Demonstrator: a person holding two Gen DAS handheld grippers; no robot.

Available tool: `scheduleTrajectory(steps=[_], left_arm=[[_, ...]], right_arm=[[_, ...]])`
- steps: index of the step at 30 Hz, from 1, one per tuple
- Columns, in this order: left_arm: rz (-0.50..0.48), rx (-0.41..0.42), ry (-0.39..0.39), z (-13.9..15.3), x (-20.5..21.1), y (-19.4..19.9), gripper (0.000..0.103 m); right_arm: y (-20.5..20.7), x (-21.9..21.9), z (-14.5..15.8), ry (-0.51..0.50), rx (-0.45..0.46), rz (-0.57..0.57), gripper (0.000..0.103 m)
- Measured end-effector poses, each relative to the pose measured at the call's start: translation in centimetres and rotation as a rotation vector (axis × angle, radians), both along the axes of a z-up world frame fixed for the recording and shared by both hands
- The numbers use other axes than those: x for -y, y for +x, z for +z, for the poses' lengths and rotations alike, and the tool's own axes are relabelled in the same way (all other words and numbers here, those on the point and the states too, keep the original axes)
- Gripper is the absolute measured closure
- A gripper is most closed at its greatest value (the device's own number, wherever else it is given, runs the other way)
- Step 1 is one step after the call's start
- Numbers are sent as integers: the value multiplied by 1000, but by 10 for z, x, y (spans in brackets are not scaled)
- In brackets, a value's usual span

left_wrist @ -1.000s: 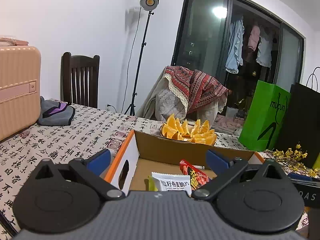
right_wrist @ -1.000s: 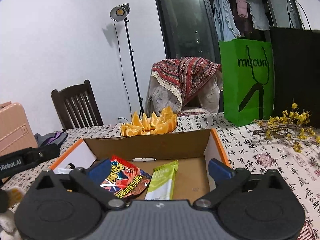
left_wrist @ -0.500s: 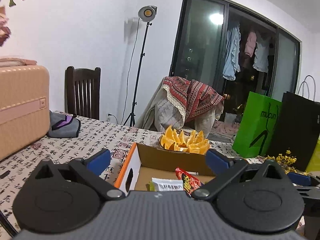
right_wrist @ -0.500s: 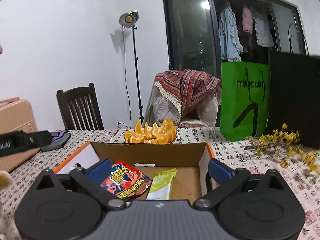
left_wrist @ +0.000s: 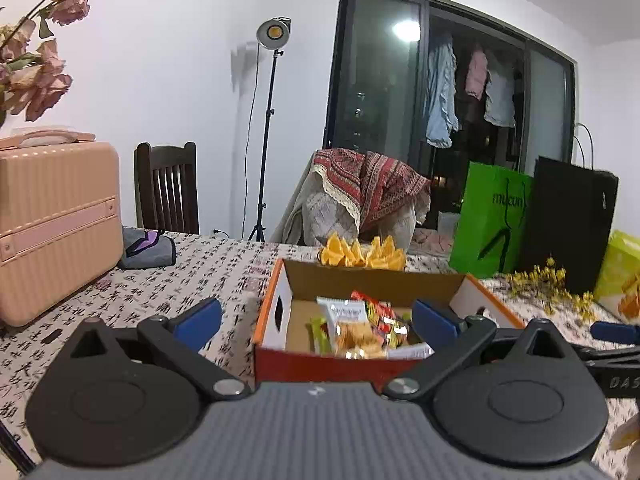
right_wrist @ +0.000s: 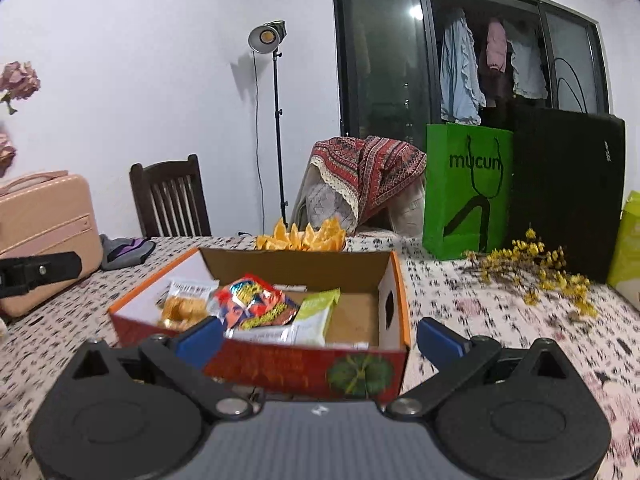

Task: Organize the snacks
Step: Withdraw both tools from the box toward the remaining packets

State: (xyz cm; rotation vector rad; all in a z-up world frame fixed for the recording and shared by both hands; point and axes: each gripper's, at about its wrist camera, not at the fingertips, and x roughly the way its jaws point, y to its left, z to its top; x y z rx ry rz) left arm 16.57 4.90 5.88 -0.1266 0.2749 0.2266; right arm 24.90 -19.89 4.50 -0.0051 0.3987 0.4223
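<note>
Holding both tools back from the cardboard box, you had nothing in either one: the left gripper stood wide open and empty, and the right gripper was spread just as wide, its fingers framing the box's near wall without touching it. The box sat on the patterned tabletop, just in front of the plate of orange slices. Inside it lay the snacks: a clear cracker pack toward the left, a red foil packet in the middle, a pale green bar beside it, with bare cardboard floor on the right. By my reading, the packing step looked close to done, and you were between picks. No loose snack showed clearly on the tabletop in either view, so the next move called for looking for any remaining item, or else straightening the packets that overlapped in the box.
</note>
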Motion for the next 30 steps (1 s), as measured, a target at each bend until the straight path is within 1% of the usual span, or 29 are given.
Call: scheduleTrajectory(steps=[6,17,21,27,28,29,30], left_arm=[[-13,-29,12,-17,-2,-24,0],[-30,-78,24,-50,-11,-67,0],[-32,-90,-4,-60,-19,-80,0],[-24,-113,-22,-70,-26,-85,0],[-22,-112,-24,-70,-26,-85,0],[-21,-110,-24,-70,-27,-85,0],[-21,-107,-25,-70,-27,-86,0]], right_arm=[[-29,17,-15,8,-42,22,0],[-71,29,-55,-73,-112,16,0],[-72,41,-70,-97,-156,-13,0],[-63,50,-83,-121,-210,-52,0],[-60,49,-84,-125,-214,-55,1],[-57,49,-85,-130,-218,-54,4],[-55,48,-86,-132,-220,-49,9]])
